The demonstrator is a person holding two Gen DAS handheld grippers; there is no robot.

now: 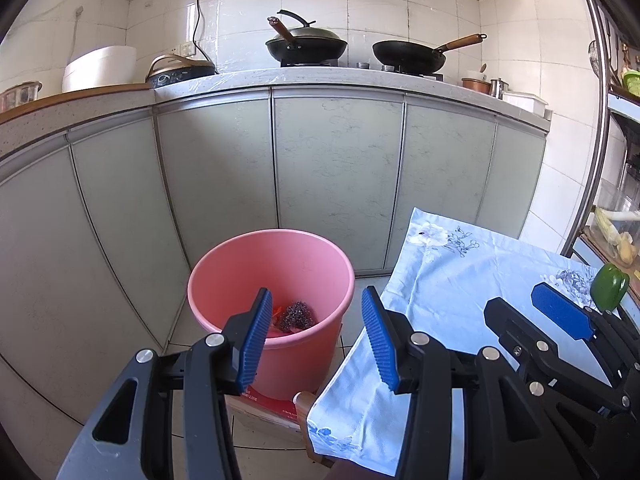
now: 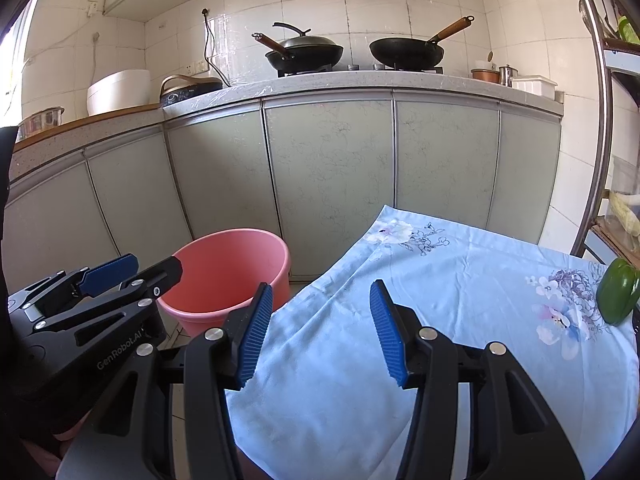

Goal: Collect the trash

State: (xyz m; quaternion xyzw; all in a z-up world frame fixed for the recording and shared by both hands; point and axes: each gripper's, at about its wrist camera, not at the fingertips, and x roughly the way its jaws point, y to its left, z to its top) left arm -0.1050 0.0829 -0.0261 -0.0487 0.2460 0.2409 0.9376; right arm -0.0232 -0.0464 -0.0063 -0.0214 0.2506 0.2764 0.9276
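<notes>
A pink bucket (image 1: 240, 272) stands on the floor in front of the cabinets, with a dark scouring ball (image 1: 297, 314) and orange scraps at its bottom. My left gripper (image 1: 317, 300) hovers open over the bucket's near rim, nothing between its blue pads. To its right, my right gripper (image 1: 514, 298) is open above the light-blue flowered cloth (image 1: 460, 272). In the right wrist view, my right gripper (image 2: 321, 290) is open and empty over the cloth (image 2: 440, 280). There the left gripper (image 2: 155, 263) is beside the bucket (image 2: 240, 256). A green pepper (image 2: 618, 296) lies at the cloth's right edge.
Grey cabinet doors (image 1: 336, 160) run behind the bucket, under a counter with two woks (image 1: 306, 46), a rice cooker (image 1: 100, 68) and small pots. A metal rack (image 1: 600, 120) stands at the right. The bucket rests on a red box (image 1: 272, 402). The pepper (image 1: 610, 292) also shows here.
</notes>
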